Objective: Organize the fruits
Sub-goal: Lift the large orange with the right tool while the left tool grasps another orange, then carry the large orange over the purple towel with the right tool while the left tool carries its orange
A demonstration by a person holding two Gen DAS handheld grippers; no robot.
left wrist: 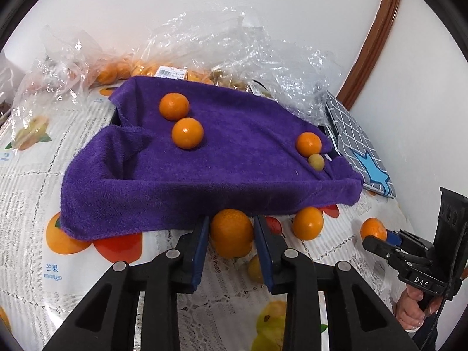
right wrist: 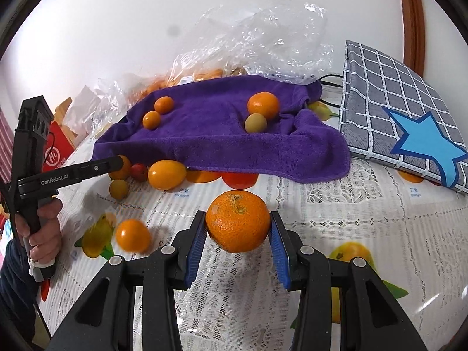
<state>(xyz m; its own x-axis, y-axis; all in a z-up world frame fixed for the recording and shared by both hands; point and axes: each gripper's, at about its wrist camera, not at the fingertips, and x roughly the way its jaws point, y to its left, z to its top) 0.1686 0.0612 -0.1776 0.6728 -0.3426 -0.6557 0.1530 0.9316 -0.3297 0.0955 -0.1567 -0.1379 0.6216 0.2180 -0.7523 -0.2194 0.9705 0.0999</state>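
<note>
Partly done: four fruits [left wrist: 187, 133] on purple towel [left wrist: 234, 152], both grippers [left wrist: 231, 234] [right wrist: 237, 226] clamped on oranges [left wrist: 231, 232] [right wrist: 237, 221], strays at nine o'clock.

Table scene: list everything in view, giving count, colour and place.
towel: one, purple, draped mid-table.
small oranges: three, orange, on the towel.
yellow-green fruits: two, one on the towel, one on the tablecloth.
loose oranges: two, orange, in front of the towel.
red fruit: one, red, at the towel's front edge.
plastic bags: several, clear, behind the towel.
checked fabric item: one, grey with a blue star, right of the towel.
carton: one, red, far left.
tablecloth: one, white lace with fruit prints.
left gripper: black with blue pads, shut on an orange.
right gripper: same colours, shut on a mandarin.
hands: two, on the handles.
</note>
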